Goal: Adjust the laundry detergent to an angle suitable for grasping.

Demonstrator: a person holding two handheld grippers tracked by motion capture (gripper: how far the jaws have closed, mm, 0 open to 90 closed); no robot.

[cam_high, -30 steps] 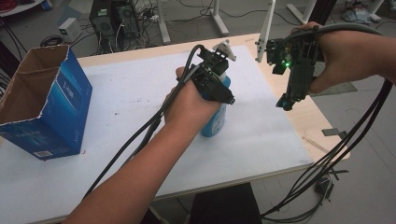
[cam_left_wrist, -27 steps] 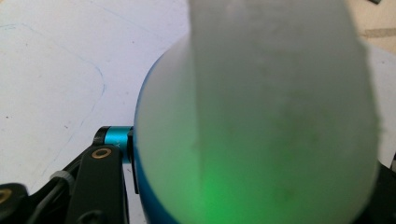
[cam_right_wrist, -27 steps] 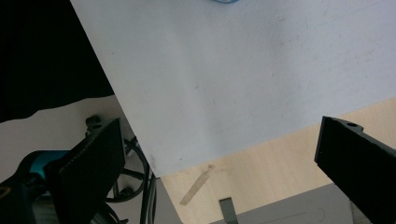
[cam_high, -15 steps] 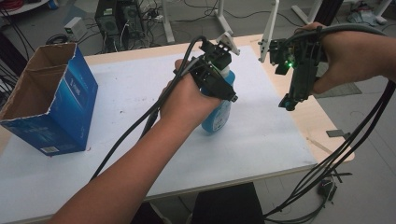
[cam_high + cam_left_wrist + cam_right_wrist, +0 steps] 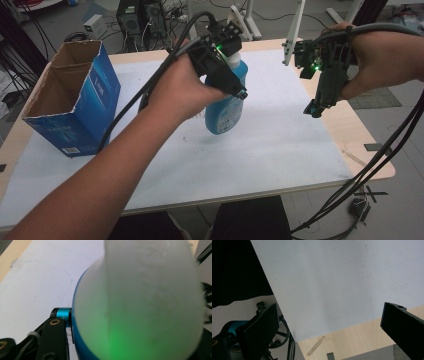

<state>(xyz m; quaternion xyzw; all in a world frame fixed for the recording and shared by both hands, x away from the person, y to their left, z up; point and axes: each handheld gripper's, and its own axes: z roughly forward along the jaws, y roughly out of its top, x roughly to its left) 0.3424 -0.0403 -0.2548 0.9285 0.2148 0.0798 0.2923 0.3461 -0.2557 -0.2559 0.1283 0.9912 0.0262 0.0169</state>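
bottle (image 5: 227, 107) lifted since earlier | left gripper (image 5: 226, 75) fingers clamped on it | right gripper (image 5: 320, 97) fingers apart

Before you stands a light wooden table (image 5: 367, 150), its top almost wholly covered by a white sheet (image 5: 270, 150) — bare wood shows along the right and far edges. At your left, an open blue cardboard box (image 5: 75, 102) rests upright on the sheet, near the table's left edge — its flaps raised.
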